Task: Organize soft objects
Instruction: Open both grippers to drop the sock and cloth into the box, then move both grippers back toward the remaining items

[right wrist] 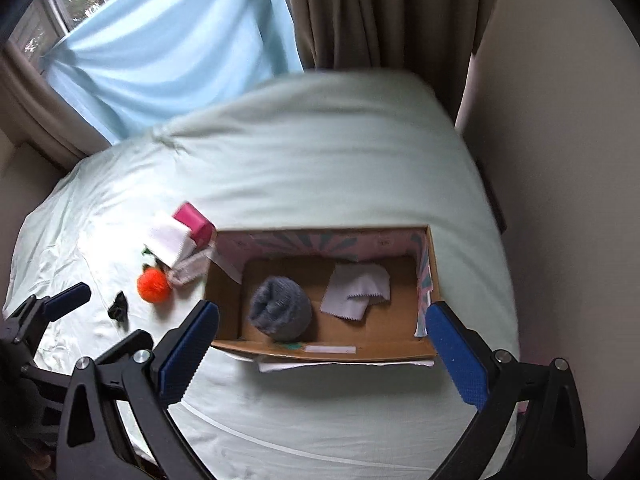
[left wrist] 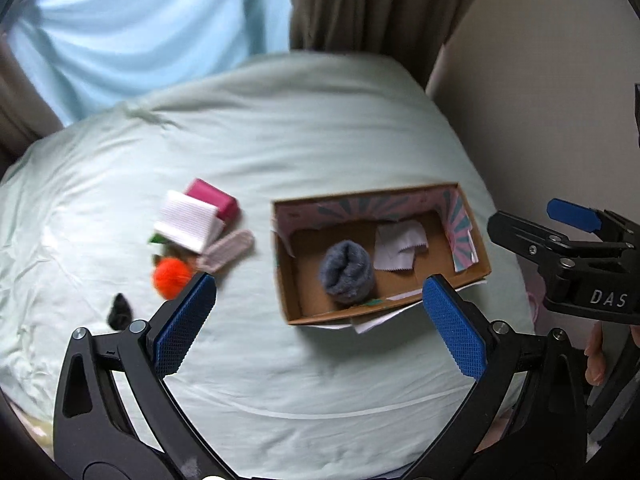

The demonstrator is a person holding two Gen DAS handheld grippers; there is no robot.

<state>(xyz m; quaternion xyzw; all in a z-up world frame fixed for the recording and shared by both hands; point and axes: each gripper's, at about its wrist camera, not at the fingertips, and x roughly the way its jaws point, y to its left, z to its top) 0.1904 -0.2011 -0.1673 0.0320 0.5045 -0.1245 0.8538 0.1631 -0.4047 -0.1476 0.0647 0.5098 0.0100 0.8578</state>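
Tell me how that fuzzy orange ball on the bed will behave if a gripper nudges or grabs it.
The orange pom-pom looks round and fluffy, so a nudge would probably roll it across the soft bedding. Its fuzzy fibres suggest it is very light and would squash between the pads, so a grab should hold without harm.

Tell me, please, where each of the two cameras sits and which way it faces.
Left wrist: on the left gripper, above the bed, facing down and forward at the cardboard box; own open fingers, the right gripper and a hand at the right edge show.
Right wrist: on the right gripper, facing the box; own open fingers and the left gripper show.
Shared: box, grey rolled sock, orange pompom.
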